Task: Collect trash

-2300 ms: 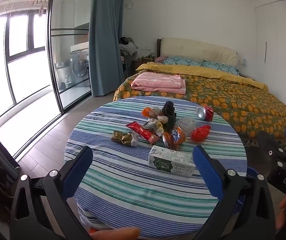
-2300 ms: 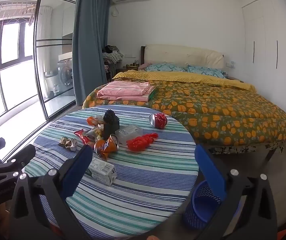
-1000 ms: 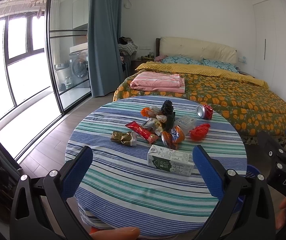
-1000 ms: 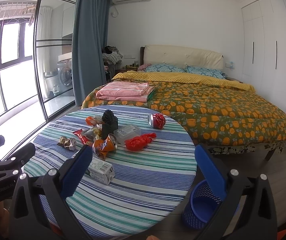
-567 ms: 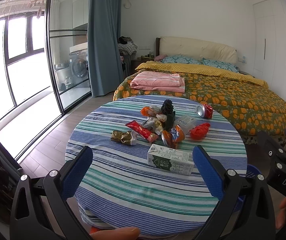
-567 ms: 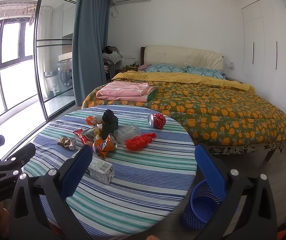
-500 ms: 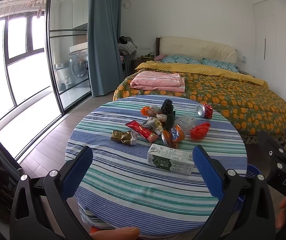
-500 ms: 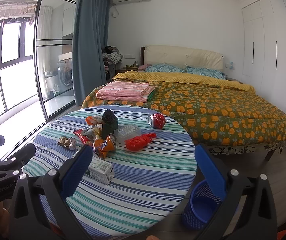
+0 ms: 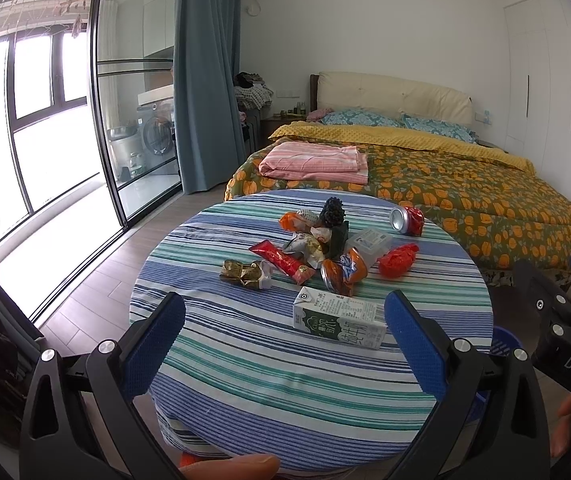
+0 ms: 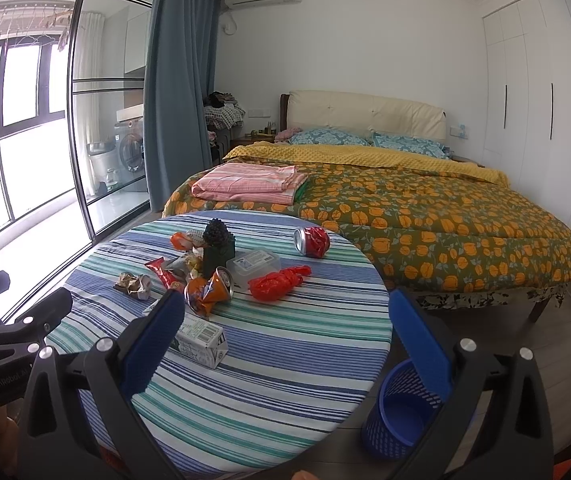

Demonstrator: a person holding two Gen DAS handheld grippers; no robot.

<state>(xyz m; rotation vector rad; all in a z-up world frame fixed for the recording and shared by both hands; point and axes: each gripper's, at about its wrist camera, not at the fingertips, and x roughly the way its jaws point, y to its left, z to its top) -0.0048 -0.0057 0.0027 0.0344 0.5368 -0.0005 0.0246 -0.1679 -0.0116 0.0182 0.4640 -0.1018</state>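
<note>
On the round bench (image 9: pixel 245 364) covered in a blue, green and white striped cloth, the trash lies in a loose cluster toward the far middle, with a white and green milk carton (image 9: pixel 339 318) lying flat on its side nearest the front edge. Behind it sit a crushed orange can (image 9: pixel 343 272), a crumpled red plastic bag (image 9: pixel 397 259), a red snack wrapper (image 9: pixel 281 266), a crumpled gold foil wrapper (image 9: pixel 245 274), a clear lidded plastic box (image 10: pixel 254 265) and a dented red soda can (image 10: pixel 312 242) apart near the far right rim.

By the look of it the carton is light, fairly stiff and smooth; across its narrow sides seems the surest hold. Wrappers and bag would be soft and feather-light, best pinched at a raised fold; the cans are rigid but likely to roll.

Both the left gripper (image 9: pixel 285 344) and right gripper (image 10: pixel 285 340) hover short of the bench, blue-padded fingers (image 9: pixel 153 344) spread wide and holding nothing.

A blue perforated plastic waste basket (image 10: pixel 399 416) stands on the floor just beside the bench's right edge, with open floor between it and the bed (image 10: pixel 445 216). Room in front of the carton is free.
</note>
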